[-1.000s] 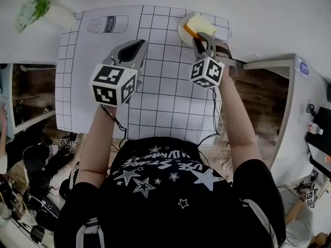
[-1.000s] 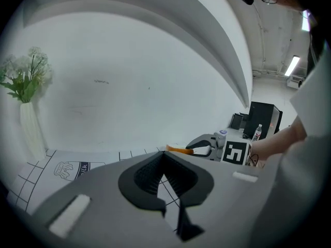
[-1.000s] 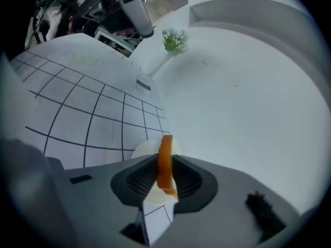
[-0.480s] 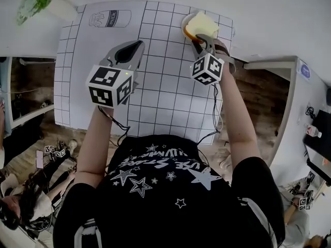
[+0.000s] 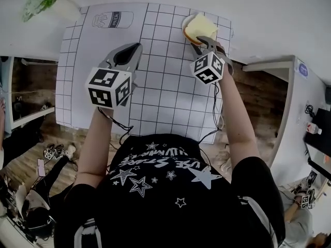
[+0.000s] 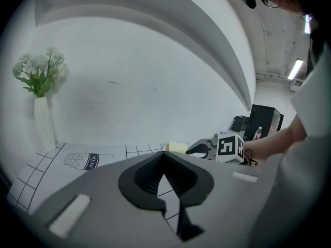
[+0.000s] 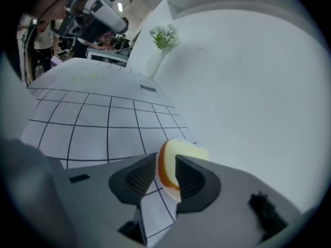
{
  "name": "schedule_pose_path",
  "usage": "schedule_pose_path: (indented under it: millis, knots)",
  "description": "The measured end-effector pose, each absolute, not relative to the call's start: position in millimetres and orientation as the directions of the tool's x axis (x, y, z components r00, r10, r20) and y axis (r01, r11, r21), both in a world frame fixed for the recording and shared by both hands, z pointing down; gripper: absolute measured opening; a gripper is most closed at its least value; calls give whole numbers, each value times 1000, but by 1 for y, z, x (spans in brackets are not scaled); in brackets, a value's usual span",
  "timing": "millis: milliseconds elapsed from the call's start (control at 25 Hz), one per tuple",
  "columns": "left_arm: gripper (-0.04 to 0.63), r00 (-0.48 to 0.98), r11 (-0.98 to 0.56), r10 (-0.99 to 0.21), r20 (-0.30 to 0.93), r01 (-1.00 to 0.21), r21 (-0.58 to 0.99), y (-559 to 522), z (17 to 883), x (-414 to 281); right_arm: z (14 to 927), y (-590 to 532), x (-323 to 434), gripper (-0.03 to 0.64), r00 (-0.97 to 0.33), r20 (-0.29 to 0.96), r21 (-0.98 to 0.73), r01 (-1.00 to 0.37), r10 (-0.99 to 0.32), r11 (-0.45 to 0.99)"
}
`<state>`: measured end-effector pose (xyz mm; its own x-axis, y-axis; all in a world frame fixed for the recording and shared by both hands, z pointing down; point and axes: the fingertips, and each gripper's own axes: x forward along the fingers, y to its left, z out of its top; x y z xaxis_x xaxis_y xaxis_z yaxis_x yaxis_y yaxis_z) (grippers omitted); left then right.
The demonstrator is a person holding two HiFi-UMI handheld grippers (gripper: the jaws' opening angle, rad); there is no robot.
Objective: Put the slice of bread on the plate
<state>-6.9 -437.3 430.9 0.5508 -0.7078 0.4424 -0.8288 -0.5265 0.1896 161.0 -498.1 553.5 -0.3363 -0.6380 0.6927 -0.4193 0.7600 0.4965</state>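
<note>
Slice of bread (image 7: 182, 156) stands between the right tool's (image 5: 202, 39) opening jaws, over the plate (image 5: 184, 22) just ahead of it; let the jaws spread fully, then draw straight back without dragging the crust; the left tool (image 6: 164, 158), pressed together and empty, hangs well aside; the slice hides most of the plate, and I cannot tell whether it lies flat.

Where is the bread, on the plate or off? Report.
On: the bread rests on the plate, the right gripper opening its jaws around it.

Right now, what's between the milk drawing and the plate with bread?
Nothing. The head view shows only bare grid mat between the milk drawing and the plate.
</note>
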Motion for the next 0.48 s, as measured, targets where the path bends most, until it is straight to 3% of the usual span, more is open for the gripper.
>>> schedule_pose_path:
  millis: [480]
  knots:
    - [8,595,-567,-713,371,-801,195,-396,405,-16,478,-440,131,123,-397,574,479,-547,-716,686]
